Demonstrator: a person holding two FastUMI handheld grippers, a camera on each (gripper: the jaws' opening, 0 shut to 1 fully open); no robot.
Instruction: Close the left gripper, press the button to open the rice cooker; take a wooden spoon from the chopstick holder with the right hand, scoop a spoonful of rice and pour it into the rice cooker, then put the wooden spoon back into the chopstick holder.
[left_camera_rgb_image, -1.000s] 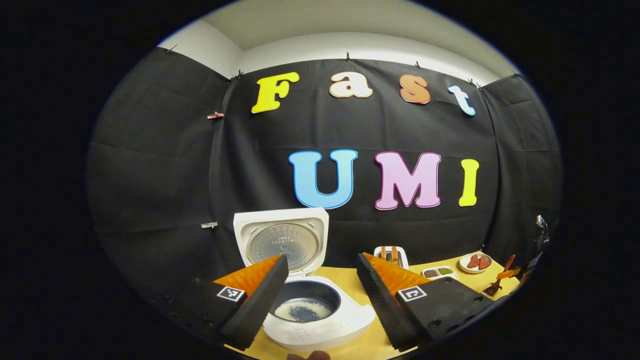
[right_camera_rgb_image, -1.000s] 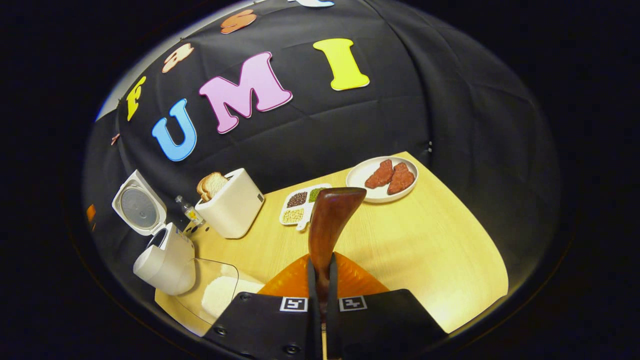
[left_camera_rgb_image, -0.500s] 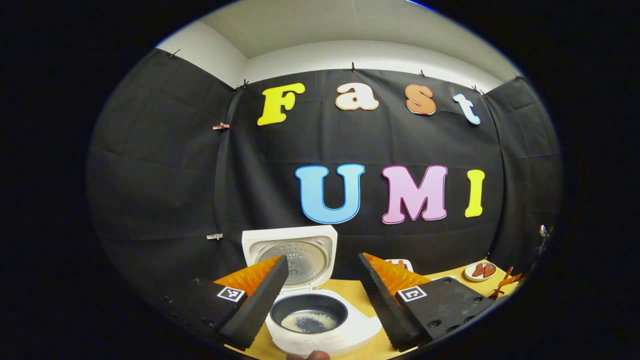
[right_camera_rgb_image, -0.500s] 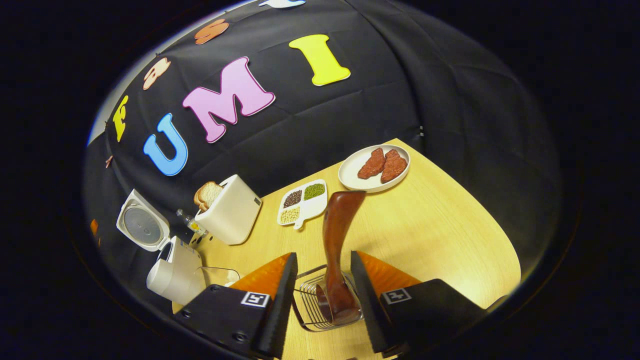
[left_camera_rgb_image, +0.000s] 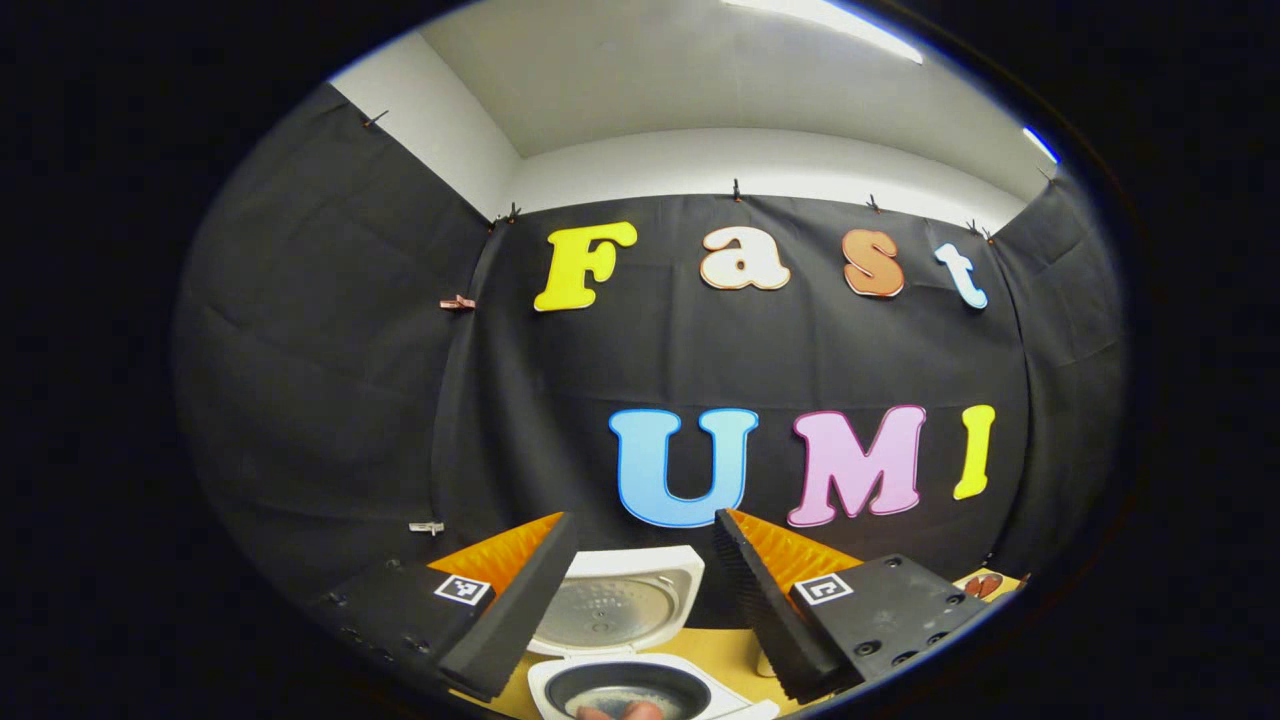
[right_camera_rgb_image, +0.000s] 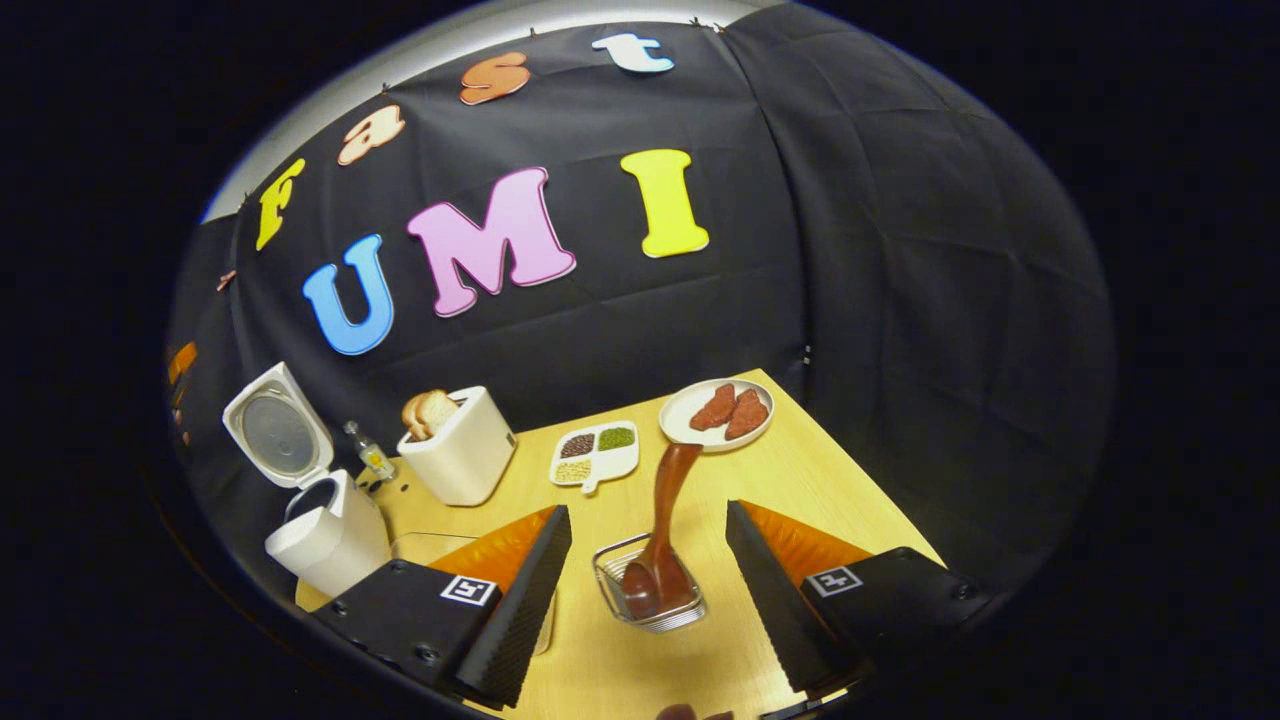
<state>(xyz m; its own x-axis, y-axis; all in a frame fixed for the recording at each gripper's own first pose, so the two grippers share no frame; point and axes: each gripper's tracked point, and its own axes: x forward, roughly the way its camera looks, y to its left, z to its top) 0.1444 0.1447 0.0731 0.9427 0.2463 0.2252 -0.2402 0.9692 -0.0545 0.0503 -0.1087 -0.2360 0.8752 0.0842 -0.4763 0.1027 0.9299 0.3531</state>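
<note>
With the spoon (right_camera_rgb_image: 660, 560) leaning in the holder (right_camera_rgb_image: 650, 600) at lower centre, my right hand-held gripper (right_camera_rgb_image: 648, 590) is released; bumping its handle could tip it out.

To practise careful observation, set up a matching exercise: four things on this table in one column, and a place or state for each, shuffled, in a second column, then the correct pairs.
Things:
1. wooden spoon
2. rice cooker
3. toaster
4. round plate

States:
A. lid standing open
B. bread slices sticking out of the top
C. bowl end down in the wire chopstick holder, between the open right gripper fingers
D. holding two reddish pieces

Pairs: 1-C, 2-A, 3-B, 4-D
</note>
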